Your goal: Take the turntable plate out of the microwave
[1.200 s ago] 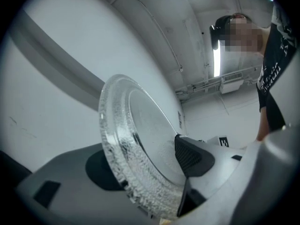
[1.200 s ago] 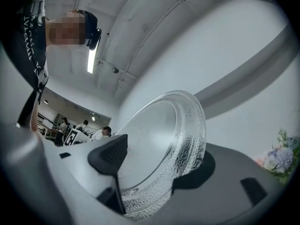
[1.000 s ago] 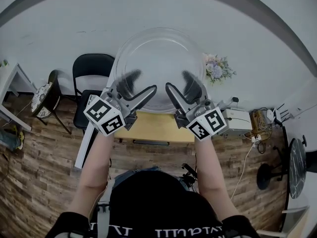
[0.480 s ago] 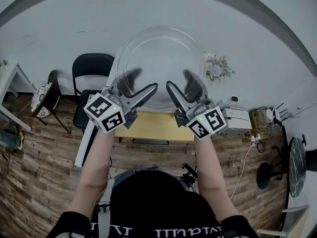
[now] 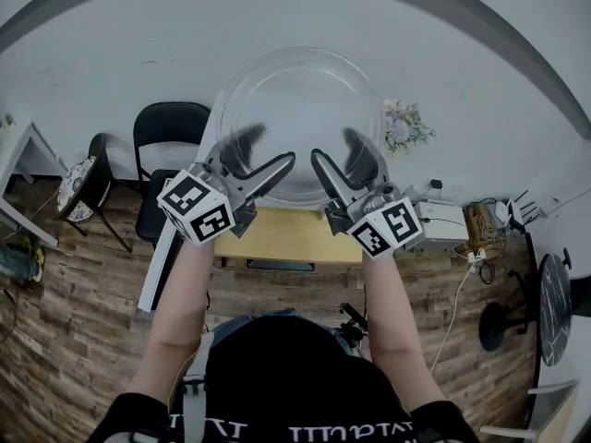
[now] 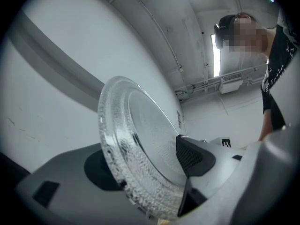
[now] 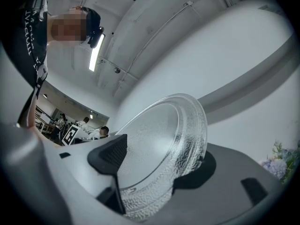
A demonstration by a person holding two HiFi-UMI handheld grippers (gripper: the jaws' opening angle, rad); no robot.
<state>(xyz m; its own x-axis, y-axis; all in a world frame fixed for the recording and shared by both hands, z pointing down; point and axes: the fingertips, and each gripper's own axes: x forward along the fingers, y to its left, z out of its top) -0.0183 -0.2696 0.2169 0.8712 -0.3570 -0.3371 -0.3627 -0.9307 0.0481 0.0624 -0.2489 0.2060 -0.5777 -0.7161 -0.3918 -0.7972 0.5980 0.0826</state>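
Hardly anything has shifted over the last second. Both hands hold station, and the turntable plate (image 5: pixel 300 109) sits a shade higher in the head view, no more. The plate is in the air, reaching out ahead of the jaws toward the white wall (image 5: pixel 480 81), above the yellow table (image 5: pixel 277 236). No microwave surrounds it, so I judge it already out and the carry under way.

Left gripper (image 5: pixel 263 155) clamps the near-left rim: one pad (image 6: pixel 192 154) on the dished face, the other seen through the glass on the far side. Right gripper (image 5: pixel 337 155) does the same on the near-right rim, with its pad (image 7: pixel 108 157) pressed on the face. Both sets of jaws stand wide around the thick rim.

Handling, my judgement: clear pebbled glass, rigid, weighty, brittle and slick under the pads. Both holds are on the near edge, so most of the plate hangs beyond them and wants to droop or twist. The rim is the right place to grip. I keep both clamps firm, move level and set it down flat and gently.
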